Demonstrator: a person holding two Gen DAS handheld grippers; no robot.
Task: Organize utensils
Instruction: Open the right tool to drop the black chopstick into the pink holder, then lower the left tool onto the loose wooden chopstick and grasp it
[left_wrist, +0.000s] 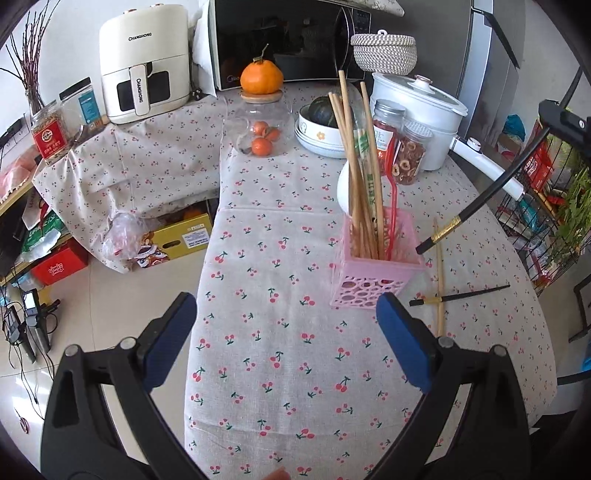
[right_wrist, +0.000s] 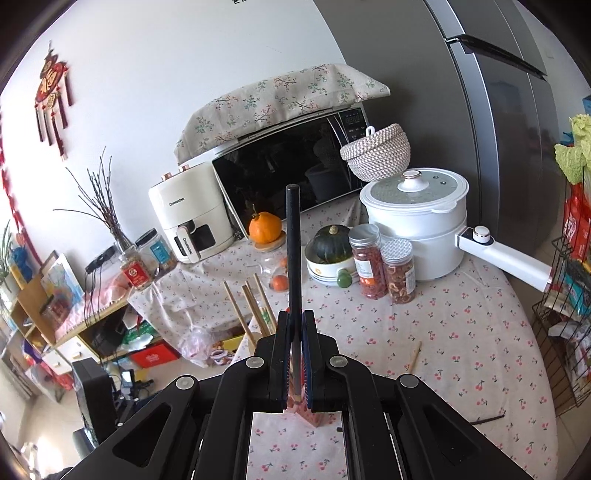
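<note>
The left gripper (left_wrist: 286, 314) hangs over the cherry-print tablecloth (left_wrist: 266, 236) with its blue-padded jaws spread wide and nothing between them. Just ahead of its right-hand finger stands the pink perforated plastic utensil holder (left_wrist: 373, 273), upright on the cloth, holding a bundle of long wooden chopsticks (left_wrist: 351, 147) that lean out of its top, a red bent straw (left_wrist: 393, 206) beside them.

Right of that holder, and beyond the same finger, a single pale wooden chopstick (left_wrist: 439, 280) lies flat on the cloth; a thin black chopstick with a gold band (left_wrist: 461, 295) lies across it, the two touching where they cross.

The right gripper (right_wrist: 295, 332) is clenched on another black chopstick (right_wrist: 293, 236), gripped low on its shaft so that most of the stick juts forward and upward past the fingertips. In the left wrist view this held chopstick (left_wrist: 476, 206) appears slanting down from the upper right, its gold-banded end hovering in the air just right of the pink holder's rim, clear of the cloth.

Directly below the right gripper's closed jaws a corner of the pink holder (right_wrist: 314, 415) shows, with the wooden chopsticks' tops (right_wrist: 255, 299) rising to the left of the fingers. Farther ahead of both grippers sit a white lidded electric pot (right_wrist: 417, 229) and two clear jars of dried fruit (right_wrist: 384, 266).
</note>
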